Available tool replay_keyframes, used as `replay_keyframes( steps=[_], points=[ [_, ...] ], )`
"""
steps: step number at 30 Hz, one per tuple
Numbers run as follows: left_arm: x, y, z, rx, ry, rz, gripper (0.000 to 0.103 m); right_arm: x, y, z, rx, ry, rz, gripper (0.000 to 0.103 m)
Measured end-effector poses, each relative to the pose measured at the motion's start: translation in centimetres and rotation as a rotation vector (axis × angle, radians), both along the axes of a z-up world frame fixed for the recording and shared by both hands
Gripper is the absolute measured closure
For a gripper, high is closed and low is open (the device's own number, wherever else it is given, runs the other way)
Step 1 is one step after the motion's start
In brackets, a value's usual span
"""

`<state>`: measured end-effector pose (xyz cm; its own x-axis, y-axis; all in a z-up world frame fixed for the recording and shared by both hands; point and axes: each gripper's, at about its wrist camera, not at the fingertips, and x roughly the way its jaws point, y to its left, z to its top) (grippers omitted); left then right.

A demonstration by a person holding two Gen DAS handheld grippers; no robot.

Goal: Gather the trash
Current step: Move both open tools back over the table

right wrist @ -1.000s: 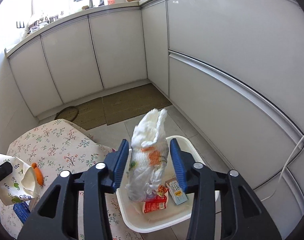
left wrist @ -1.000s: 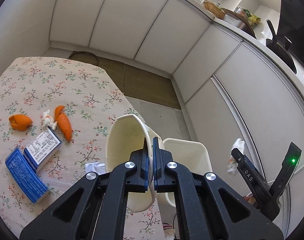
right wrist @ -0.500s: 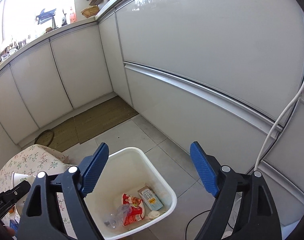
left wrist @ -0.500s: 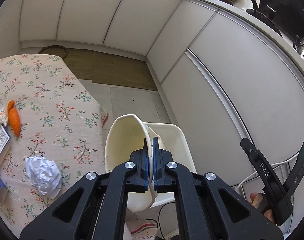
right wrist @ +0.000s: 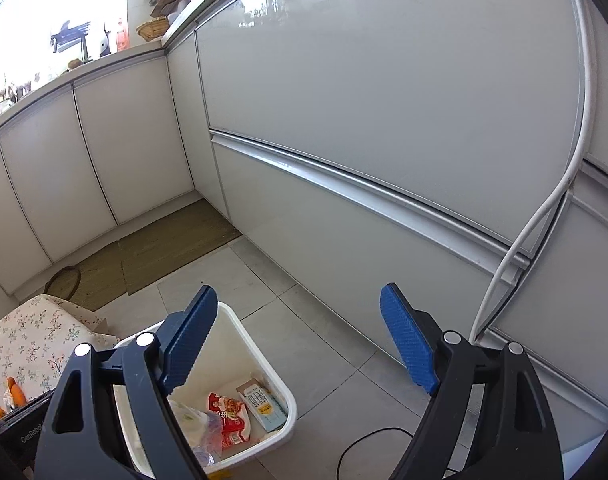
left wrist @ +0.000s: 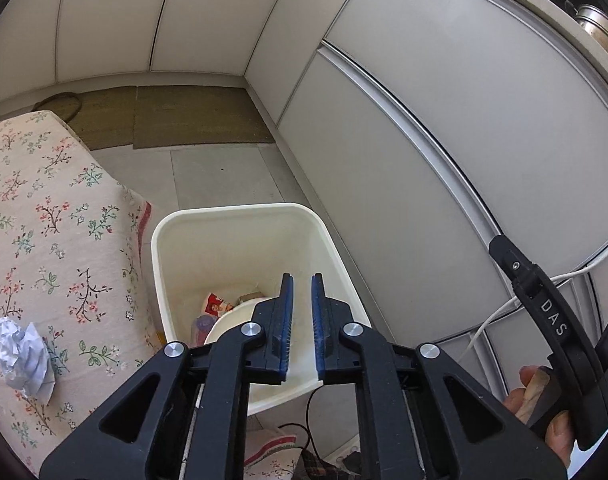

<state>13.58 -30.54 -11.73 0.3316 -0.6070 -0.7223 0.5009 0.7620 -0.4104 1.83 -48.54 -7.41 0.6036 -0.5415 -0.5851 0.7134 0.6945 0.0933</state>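
1. The white bin stands on the floor just beside the cloth-covered surface, against the cabinets. It already holds trash: a red packet, a small carton, clear plastic and a pale cup lying on top of the rest.

2. The left gripper hangs over the bin. Its jaws have just been opening and now stand a narrow gap apart with nothing between them; the cup lies below in the bin, free of the pads. So that item counts as dropped.

3. The right gripper is released, jaws wide and empty, poised above the floor just past the bin's far rim. The jaws have just been opening, too, and nothing is between them.

4. Left to collect on the surface: a crumpled paper ball near the edge next to the bin, and orange peel further back, seen in the right wrist view. Anything else on the surface is out of view here.

5. Judgement: well along but not finished. Both grippers are free, so the next job is likely to go back to the surface for the paper ball, the nearest piece.
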Motion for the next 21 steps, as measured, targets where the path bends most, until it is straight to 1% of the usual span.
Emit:
replay_keyframes(
  steps=[1,3,4,5,6,7,9,14,17,21],
  points=[
    [-0.1,0.1,-0.1,0.001,0.001,0.001,0.085,0.0,-0.1,0.0,-0.001,0.001,-0.006,0.018],
    [0.0,0.1,0.0,0.01,-0.005,0.001,0.075,-0.1,-0.1,0.0,0.0,0.002,-0.013,0.018],
    [0.0,0.2,0.1,0.019,-0.016,0.005,0.071,-0.1,-0.1,0.0,0.0,0.002,-0.012,0.017],
    [-0.1,0.4,0.3,0.029,-0.03,0.012,0.062,0.0,0.1,0.0,-0.001,0.003,-0.008,0.017],
    [-0.2,0.6,0.5,0.037,-0.046,0.02,0.055,0.1,0.3,0.0,-0.002,0.004,-0.005,0.016],
    [-0.2,0.8,0.7,0.044,-0.061,0.029,0.053,0.3,0.7,0.0,-0.003,0.007,0.001,0.015],
    [-0.1,1.5,1.2,0.057,-0.084,0.055,0.039,0.6,1.5,0.1,-0.015,0.012,0.019,0.013],
    [0.0,4.0,2.6,0.109,-0.139,0.156,0.025,1.2,3.8,1.0,-0.076,0.007,0.047,0.009],
    [-0.1,5.6,3.3,0.143,-0.177,0.209,0.02,1.6,5.3,1.3,-0.103,0.009,0.07,0.008],
    [0.5,8.1,3.8,0.173,-0.198,0.268,0.015,2.7,7.8,1.3,-0.119,0.031,0.119,0.008]
  ],
)
